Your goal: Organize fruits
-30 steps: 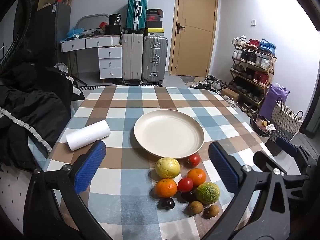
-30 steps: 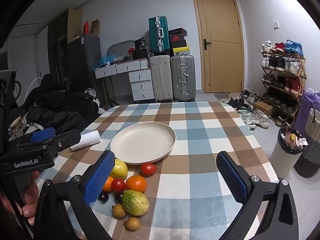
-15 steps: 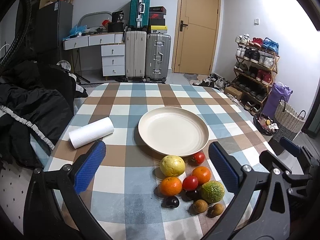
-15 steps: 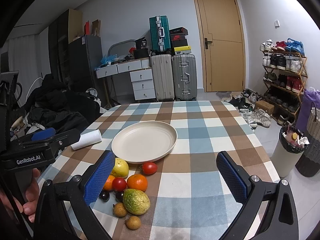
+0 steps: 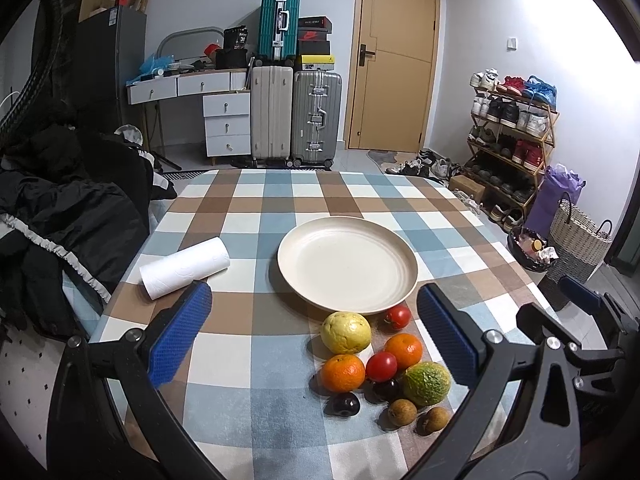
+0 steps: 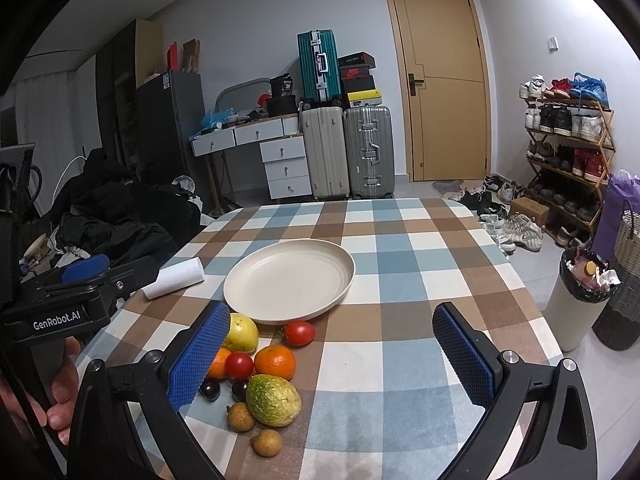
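A cream plate lies empty on the checked tablecloth. Just in front of it is a cluster of fruit: a yellow guava, two oranges, two tomatoes, a green guava, dark plums and small brown longans. My left gripper is open and empty above the cluster's left side. My right gripper is open and empty, right of the fruit.
A white paper roll lies left of the plate. Dark clothes are piled off the table's left edge. A bin and a basket stand on the floor to the right. Suitcases and a shoe rack are behind.
Both grippers have drawn back slightly from the table; the plate and fruit sit a little further up the views. Nothing on the table moved.
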Tool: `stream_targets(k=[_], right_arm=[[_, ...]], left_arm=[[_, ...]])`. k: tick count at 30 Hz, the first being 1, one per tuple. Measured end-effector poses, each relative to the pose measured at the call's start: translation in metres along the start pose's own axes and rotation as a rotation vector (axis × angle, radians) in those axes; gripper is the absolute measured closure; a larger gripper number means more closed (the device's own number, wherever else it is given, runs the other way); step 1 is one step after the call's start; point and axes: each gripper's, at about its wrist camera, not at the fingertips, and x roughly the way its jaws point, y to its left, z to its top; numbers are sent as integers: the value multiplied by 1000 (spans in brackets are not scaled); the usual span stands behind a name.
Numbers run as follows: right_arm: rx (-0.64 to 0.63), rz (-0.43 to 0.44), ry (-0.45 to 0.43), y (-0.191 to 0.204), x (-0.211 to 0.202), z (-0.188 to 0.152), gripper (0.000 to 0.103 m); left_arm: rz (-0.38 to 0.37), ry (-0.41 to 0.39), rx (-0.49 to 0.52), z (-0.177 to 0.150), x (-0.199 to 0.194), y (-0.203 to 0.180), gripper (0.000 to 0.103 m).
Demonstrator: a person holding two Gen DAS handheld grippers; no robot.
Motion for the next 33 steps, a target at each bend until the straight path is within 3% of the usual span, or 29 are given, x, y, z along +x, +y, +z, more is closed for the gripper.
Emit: stream_targets(k=[33], right_arm=[[8, 3, -1, 1, 0, -1, 0]], left_arm=[[-3, 1, -2, -1, 0, 1, 0]])
